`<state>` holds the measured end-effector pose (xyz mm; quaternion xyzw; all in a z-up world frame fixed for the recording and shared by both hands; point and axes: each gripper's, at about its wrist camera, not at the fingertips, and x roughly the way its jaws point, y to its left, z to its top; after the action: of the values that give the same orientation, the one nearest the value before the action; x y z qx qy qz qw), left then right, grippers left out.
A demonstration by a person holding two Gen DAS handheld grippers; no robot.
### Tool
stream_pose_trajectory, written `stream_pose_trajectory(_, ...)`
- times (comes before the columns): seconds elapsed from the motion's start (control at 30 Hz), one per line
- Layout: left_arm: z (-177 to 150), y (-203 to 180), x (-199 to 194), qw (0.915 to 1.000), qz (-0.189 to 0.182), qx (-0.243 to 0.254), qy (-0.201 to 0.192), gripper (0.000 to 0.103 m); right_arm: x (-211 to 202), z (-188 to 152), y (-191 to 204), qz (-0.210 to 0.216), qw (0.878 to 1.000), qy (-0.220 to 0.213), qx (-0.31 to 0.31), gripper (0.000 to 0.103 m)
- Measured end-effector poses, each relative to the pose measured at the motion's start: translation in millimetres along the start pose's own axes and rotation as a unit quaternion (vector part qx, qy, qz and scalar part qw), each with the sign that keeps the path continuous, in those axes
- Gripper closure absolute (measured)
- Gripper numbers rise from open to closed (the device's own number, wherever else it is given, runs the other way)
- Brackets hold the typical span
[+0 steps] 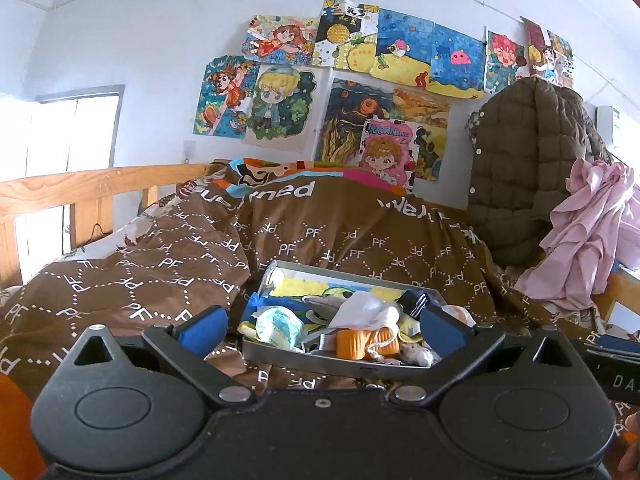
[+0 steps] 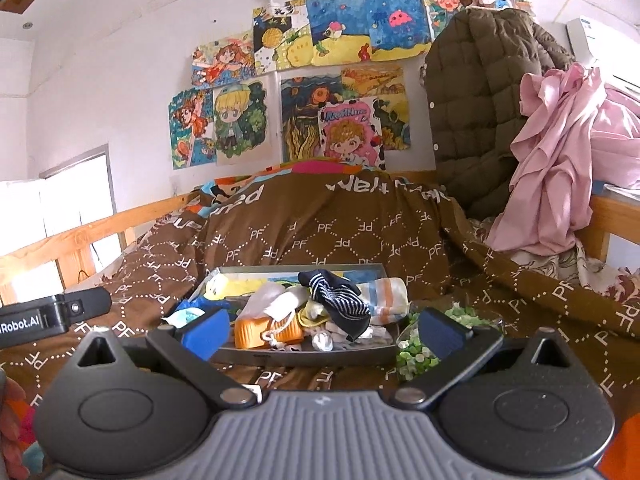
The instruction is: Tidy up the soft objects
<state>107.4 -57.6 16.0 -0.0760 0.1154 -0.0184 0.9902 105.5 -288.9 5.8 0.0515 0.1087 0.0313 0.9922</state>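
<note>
Tray (image 2: pixel 304 354) of jumbled soft stuff is sitting on the bed's brown duvet (image 2: pixel 340 232), both tools, left tool (image 1: pixel 322 326) and right tool (image 2: pixel 322 326), are hovering released, so I'd be grabbing the top striped sock (image 2: pixel 340 298) first, pinching mid-fabric.

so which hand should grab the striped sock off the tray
Right, probably. In its view the striped sock lies on top of the pile, centred between its open fingers. From the left gripper only a corner of the sock shows, at the tray's far right.
</note>
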Motion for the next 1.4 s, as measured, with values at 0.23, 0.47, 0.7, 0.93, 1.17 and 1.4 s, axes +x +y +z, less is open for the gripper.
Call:
stream_pose_trajectory(0.23, -5, 3, -5, 0.9999, 0.005, 0.015, 0.0, 0.001, -2, -8, -1, 0.001, 1.0, -0.003, 0.015, 0.0)
stream_pose_trajectory(0.47, -16, 5, -12, 0.9995, 0.016, 0.029, 0.001, 0.001, -7, -21, -2, -0.007, 1.0, 0.009, 0.029, 0.0)
stream_pose_trajectory(0.7, -28, 10, -15, 0.999, 0.024, 0.034, 0.014, 0.001, -9, -32, 0, -0.032, 0.999, 0.023, 0.032, 0.0)
stream_pose_trajectory(0.93, -36, 14, -18, 0.9986, 0.031, 0.035, 0.025, 0.001, -12, -43, 5, -0.056, 0.997, 0.039, 0.024, 0.0)
stream_pose_trajectory(1.17, -43, 16, -17, 0.9985, 0.026, 0.027, 0.039, 0.001, -12, -52, 15, -0.073, 0.997, 0.038, -0.011, 0.0)
stream_pose_trajectory(1.4, -54, 17, -14, 0.9974, 0.039, 0.032, 0.052, 0.001, -4, -58, 22, -0.085, 0.994, 0.057, -0.029, 0.0)
